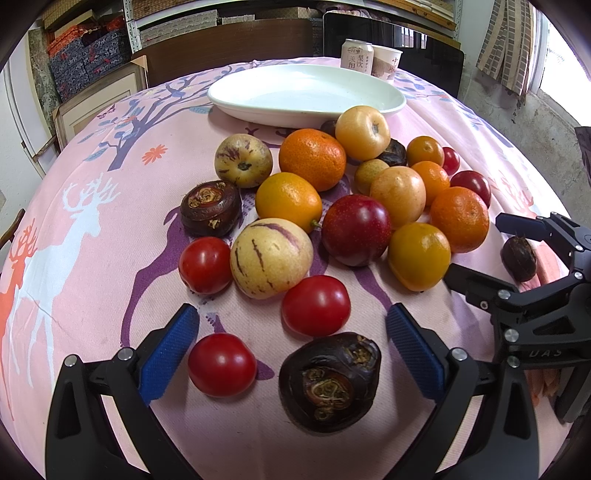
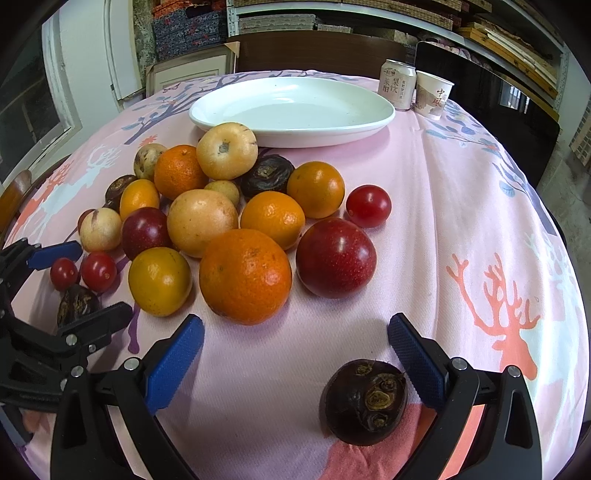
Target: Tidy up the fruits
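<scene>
Blue-padded left gripper [image 1: 291,343] spread wide over a cherry tomato [image 1: 222,364] and a water chestnut [image 1: 330,381], touching neither. Right gripper [image 2: 295,349] also spread, another water chestnut [image 2: 364,401] just inside its right pad. Fruit pile [image 2: 236,221] sits ahead on the pink cloth [image 2: 461,206]; rear fruits partly hidden. White plate [image 2: 291,110] beyond holds nothing.

table draped in a pink deer-print cloth [image 2: 461,206]; metal shelving [image 2: 332,14] with stacked boxes behind; dark chair backs [image 1: 406,40]; bright window [image 1: 565,48] at right, concrete floor [image 1: 528,107].
</scene>
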`<state>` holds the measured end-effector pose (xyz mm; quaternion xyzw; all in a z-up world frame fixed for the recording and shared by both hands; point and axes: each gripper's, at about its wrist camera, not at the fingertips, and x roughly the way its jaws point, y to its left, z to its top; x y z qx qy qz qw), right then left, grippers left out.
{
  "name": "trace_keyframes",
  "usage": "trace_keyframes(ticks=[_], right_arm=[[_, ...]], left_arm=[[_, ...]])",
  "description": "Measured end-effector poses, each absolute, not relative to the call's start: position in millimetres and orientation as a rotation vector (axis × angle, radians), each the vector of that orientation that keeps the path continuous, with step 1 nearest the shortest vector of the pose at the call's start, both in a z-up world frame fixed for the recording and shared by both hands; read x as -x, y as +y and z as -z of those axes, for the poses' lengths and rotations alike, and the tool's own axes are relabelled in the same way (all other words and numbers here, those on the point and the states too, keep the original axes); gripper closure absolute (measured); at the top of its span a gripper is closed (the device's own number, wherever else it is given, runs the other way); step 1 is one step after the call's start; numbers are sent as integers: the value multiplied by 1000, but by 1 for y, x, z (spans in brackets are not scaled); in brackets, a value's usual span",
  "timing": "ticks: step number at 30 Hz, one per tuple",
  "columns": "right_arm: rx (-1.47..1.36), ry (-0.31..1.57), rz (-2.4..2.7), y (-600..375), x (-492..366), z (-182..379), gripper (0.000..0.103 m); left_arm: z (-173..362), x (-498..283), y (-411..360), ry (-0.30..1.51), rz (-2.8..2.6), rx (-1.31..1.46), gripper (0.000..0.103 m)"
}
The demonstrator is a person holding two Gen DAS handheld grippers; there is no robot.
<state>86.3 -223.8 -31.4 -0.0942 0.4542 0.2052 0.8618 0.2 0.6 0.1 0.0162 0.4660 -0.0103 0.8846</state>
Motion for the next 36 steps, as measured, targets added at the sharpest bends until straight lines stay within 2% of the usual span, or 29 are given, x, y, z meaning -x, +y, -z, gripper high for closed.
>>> trace_keyframes(ticks=[7, 14, 21, 31, 32, 34, 36], right_arm=[[174, 945, -469, -228, -84, 28, 3], [47, 805, -475, -261, -66, 5, 3], [53, 800, -451, -261, -67, 4, 3], [52, 792, -434, -263, -66, 3, 3], [53, 788, -434, -263, -65, 3, 3], [57, 783, -435, -262, -65, 2, 3], [58, 784, -434, -262, -65, 2, 3]], left_arm=[[-4, 13, 5, 939, 84, -27, 4], [-17, 37, 42, 896, 117, 131, 4], [-14, 34, 25, 925, 152, 60, 4], [-24, 34, 72, 855, 28, 212, 4], [-21, 32, 70, 872, 22, 198, 5], [-17, 30, 60, 888, 47, 149, 22], [-19, 31, 57, 874, 51, 126, 26]])
